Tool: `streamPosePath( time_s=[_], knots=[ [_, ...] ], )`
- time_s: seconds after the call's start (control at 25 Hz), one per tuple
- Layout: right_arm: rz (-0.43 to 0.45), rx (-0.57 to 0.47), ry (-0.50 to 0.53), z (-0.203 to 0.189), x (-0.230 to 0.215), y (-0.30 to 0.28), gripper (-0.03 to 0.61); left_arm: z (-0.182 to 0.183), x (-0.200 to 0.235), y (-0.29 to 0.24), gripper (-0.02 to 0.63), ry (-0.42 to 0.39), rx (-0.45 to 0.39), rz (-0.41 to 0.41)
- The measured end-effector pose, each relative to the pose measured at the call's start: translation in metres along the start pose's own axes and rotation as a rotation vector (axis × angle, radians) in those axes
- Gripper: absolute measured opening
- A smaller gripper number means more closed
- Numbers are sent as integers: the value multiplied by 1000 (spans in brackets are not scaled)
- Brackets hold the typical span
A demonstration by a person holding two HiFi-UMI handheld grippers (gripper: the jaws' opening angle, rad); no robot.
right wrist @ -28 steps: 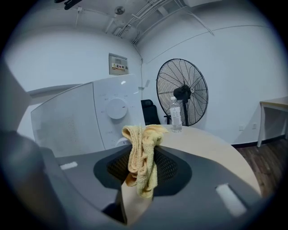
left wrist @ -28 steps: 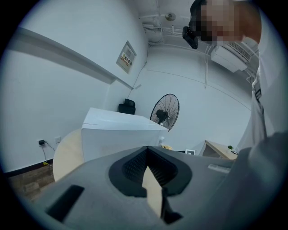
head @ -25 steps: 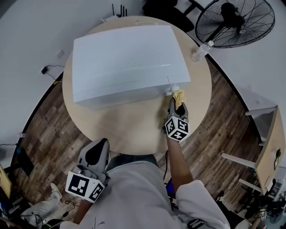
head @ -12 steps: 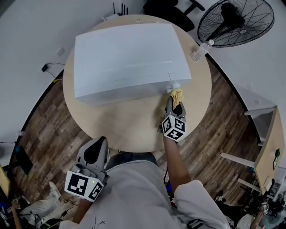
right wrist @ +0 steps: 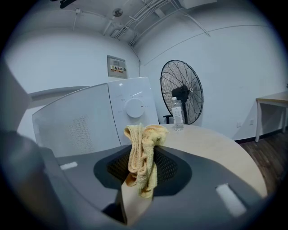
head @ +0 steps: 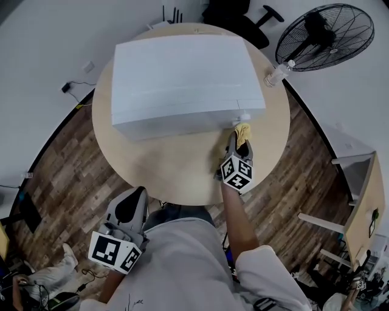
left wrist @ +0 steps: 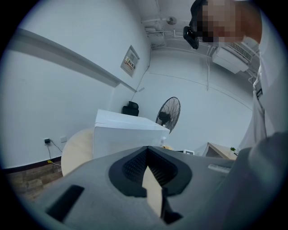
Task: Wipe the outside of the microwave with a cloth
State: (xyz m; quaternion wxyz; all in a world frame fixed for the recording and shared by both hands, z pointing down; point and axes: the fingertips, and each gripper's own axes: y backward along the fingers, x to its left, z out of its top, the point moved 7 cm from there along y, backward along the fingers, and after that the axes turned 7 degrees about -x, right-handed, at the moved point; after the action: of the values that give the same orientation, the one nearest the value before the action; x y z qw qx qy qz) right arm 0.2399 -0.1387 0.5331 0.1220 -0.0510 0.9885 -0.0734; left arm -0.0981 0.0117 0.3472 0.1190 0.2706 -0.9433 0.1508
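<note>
The white microwave (head: 185,79) stands on the round wooden table (head: 176,167). My right gripper (head: 238,136) is shut on a yellow cloth (head: 242,130), held just in front of the microwave's front right corner, below its dial (head: 243,117). In the right gripper view the cloth (right wrist: 143,152) hangs bunched between the jaws, with the dial (right wrist: 134,108) and door (right wrist: 76,126) close ahead. My left gripper (head: 135,197) is held low by the person's body, off the table's near edge, shut with nothing in it. From there the microwave (left wrist: 128,134) is some way off.
A clear water bottle (head: 279,73) stands on the table right of the microwave. A black floor fan (head: 325,33) is beyond it, and an office chair (head: 237,18) behind the table. A light wooden desk (head: 364,200) stands at the right, on the wood floor.
The head view has shifted a little. My right gripper with the cloth stays by the microwave's front right corner, nudged slightly left under the dial. The left gripper has not moved.
</note>
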Motion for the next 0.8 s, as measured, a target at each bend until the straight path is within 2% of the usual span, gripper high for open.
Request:
streamPosePath(
  time_s=[0.52, 0.8],
  knots=[
    [20, -1, -22, -5, 33, 5, 132, 1, 11, 21, -6, 6, -22, 24],
    [91, 4, -26, -9, 67, 0, 132, 0, 18, 30, -6, 8, -25, 43]
  ],
)
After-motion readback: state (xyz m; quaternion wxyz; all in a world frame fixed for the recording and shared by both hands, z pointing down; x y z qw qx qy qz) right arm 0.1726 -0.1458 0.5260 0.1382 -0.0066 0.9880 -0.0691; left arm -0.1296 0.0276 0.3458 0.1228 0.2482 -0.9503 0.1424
